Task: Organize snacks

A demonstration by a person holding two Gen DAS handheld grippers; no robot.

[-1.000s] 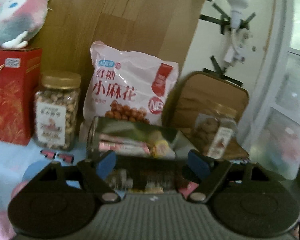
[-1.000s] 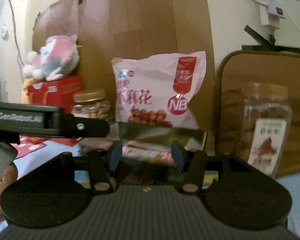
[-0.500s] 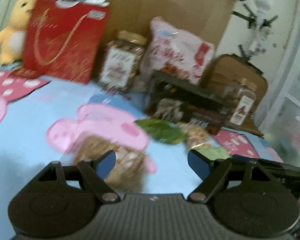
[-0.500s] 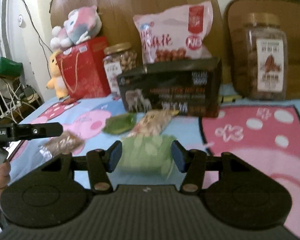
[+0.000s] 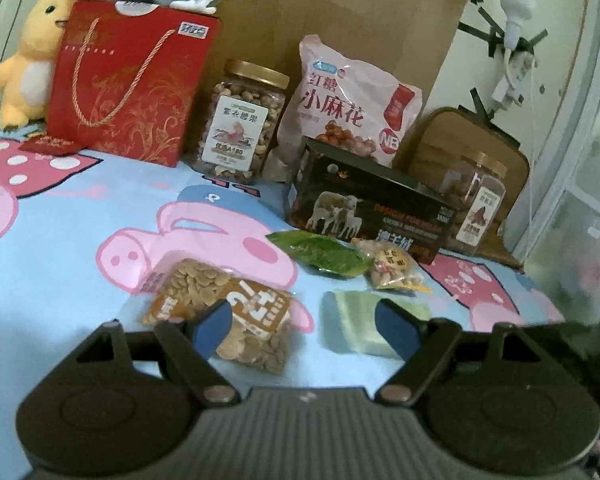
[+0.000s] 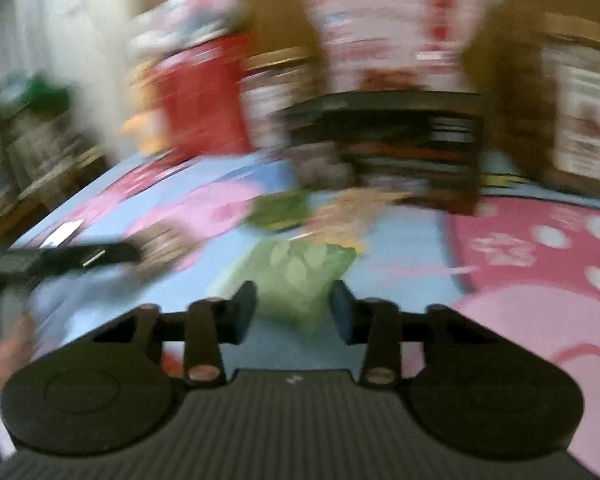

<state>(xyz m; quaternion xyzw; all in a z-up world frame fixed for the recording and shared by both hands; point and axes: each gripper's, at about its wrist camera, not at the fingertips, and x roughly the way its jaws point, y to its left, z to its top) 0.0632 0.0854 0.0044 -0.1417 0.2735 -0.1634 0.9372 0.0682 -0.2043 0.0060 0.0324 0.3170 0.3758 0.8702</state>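
Both cameras have tipped down since a second ago: back then we were staring at the dark box up close, now we see loose packets on the cartoon-print sheet.

Left wrist view first. Our left gripper hovers with its jaws wide apart and nothing between them. Just under the left finger lies the orange seed packet, and the pale green packet sits by the right finger. Further out are a dark green packet and a small yellow nut packet, both just in front of the dark box. Behind that stand the nut jar, the pink snack bag and a red gift bag.

Right wrist view is badly smeared. Our right gripper has the pale green packet right ahead; its jaws have just been closing in but a gap shows, and we can't tell if the packet's near edge is between them yet.

Handling-wise, we reckon these packets are light, crinkly and slippery, with crushable stuff inside. Pinching a sealed edge looks safer than squeezing the middle.
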